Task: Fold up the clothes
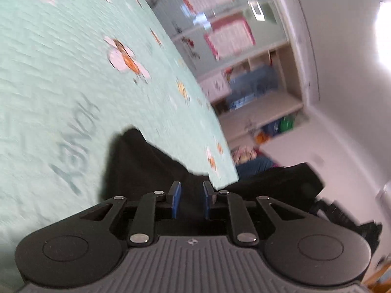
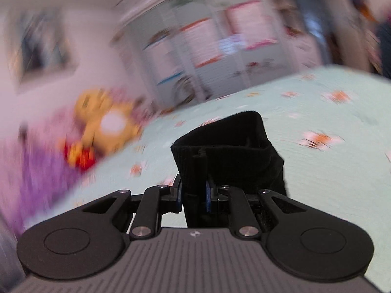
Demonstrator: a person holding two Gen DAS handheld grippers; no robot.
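A black garment hangs over a mint-green bedspread with orange prints. In the left wrist view my left gripper has its blue pads a little apart with black cloth between them; it looks shut on the garment. In the right wrist view my right gripper is shut on a ribbed edge of the black garment, which stands up in a fold above the fingers. Both views are motion-blurred.
A yellow and red plush toy and purple fabric lie at the bed's left side. Shelves with boxes and clothes stand beyond the bed edge, next to a white wall.
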